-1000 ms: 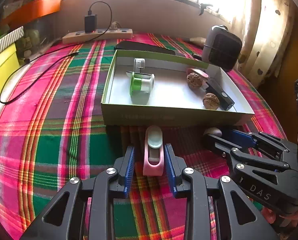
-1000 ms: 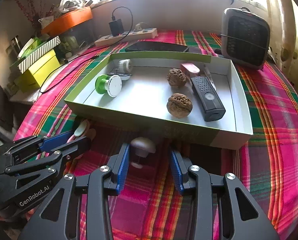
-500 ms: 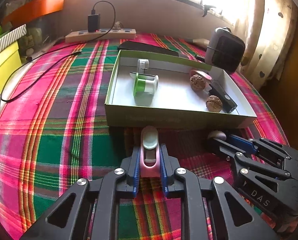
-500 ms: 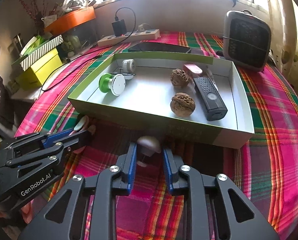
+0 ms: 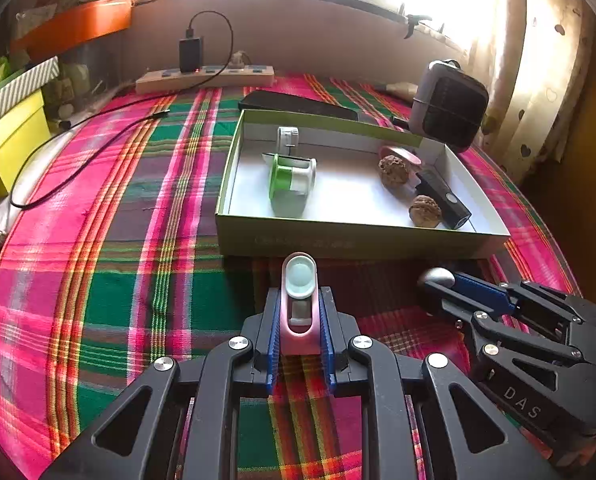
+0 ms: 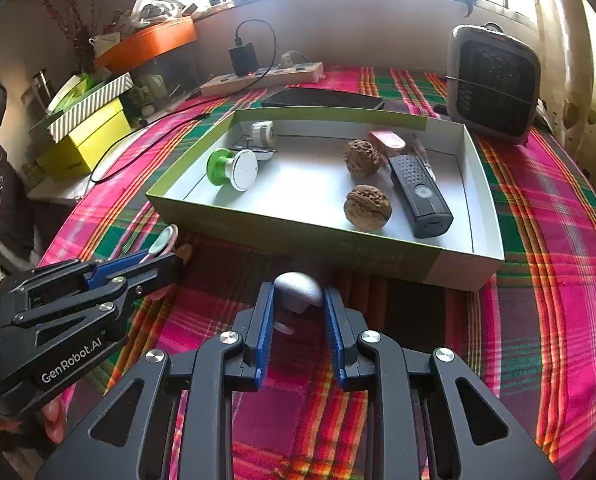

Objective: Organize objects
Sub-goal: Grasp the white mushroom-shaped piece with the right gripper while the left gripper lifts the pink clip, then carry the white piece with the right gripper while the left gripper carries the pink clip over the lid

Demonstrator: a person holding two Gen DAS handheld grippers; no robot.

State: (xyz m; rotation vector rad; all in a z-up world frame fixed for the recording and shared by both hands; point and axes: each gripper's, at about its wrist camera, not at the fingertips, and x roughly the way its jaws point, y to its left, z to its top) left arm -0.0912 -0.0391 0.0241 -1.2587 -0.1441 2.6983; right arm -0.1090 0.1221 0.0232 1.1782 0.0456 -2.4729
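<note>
Table under a pink/green plaid tablecloth (image 5: 98, 264). Directly on it: open green-sided box (image 6: 258, 228) mid-table, flat black case (image 6: 322, 99) just behind the box, beige power strip (image 5: 206, 78) along the far wall with a black charger (image 5: 189, 54) plugged in and its cable (image 5: 78, 156) trailing across the cloth. Small fan heater (image 6: 494, 84) sits at the box's far right corner; yellow box (image 5: 6, 140) at the left edge.

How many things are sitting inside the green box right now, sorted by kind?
Inside the green box:
Walnuts: 2
Black remote: 1
Green and white spool: 1
Small white roll: 1
Pink item at the back: 1
Total: 6
</note>
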